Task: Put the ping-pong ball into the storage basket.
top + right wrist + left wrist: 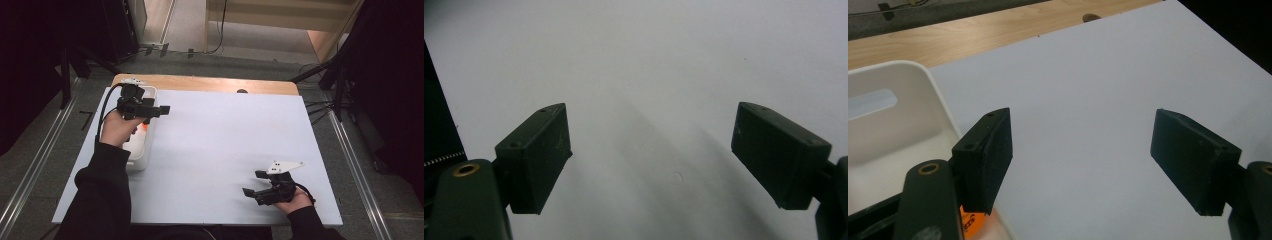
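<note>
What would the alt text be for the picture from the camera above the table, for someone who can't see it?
A person's left hand holds black tongs above a white bin at the left edge of a white table, jaws apart and empty. The right hand rests open tongs near the front right corner. Something orange shows inside the bin.

High view is looking down and forward over the whole tabletop. Left gripper view is sitting close above the white bin at 10 o'clock; right one is hugging bare tabletop at 5.
</note>
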`<state>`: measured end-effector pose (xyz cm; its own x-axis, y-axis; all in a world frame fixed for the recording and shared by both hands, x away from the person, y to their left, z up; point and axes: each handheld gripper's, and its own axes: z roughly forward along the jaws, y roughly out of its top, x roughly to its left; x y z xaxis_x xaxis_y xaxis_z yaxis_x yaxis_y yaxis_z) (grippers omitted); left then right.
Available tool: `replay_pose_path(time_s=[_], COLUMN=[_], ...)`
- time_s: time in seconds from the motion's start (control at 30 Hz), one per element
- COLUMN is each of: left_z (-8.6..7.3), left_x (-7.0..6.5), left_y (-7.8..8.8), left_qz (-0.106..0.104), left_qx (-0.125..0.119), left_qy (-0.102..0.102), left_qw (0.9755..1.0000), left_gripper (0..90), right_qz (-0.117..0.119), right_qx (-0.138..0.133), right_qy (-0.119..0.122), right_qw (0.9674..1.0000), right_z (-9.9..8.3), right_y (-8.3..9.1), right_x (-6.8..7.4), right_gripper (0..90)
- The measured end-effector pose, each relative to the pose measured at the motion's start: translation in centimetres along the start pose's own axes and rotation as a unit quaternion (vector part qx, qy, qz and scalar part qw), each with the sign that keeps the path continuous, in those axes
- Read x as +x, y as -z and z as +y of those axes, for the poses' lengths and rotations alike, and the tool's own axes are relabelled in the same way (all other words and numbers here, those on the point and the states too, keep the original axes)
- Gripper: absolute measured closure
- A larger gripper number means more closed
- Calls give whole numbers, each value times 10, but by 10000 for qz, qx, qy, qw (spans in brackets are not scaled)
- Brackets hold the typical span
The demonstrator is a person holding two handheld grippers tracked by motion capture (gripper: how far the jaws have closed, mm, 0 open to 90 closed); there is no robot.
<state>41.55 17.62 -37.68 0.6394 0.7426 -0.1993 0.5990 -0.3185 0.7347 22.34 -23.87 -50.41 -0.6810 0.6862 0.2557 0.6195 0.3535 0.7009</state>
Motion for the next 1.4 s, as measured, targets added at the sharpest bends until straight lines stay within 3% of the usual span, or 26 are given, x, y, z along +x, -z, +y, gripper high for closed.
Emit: replay_pose_path(time_s=[0.63, 0.73, 1.07, 1.4], left_z=[-3, -4, -10, -20], left_x=[-16, -19, -29, -37], left_y=[-16, -16, -17, -17], left_qz=[-146, -237, -330, -343], left_qx=[186, 149, 227, 250], left_qy=[-293, -249, -371, -363], left_qw=[9993, 9993, 9985, 9984], left_gripper=[253, 253, 253, 253], right_qz=[-50, -40, -75, -58], right_qx=[-46, -49, -35, 0], right_qy=[-18, -15, -11, -58], right_qw=[10000, 10000, 10000, 10000], right_z=[-1, -1, -1, -1], right_y=[2, 2, 1, 1], right_x=[0, 0, -1, -1], right_gripper=[146, 146, 146, 145])
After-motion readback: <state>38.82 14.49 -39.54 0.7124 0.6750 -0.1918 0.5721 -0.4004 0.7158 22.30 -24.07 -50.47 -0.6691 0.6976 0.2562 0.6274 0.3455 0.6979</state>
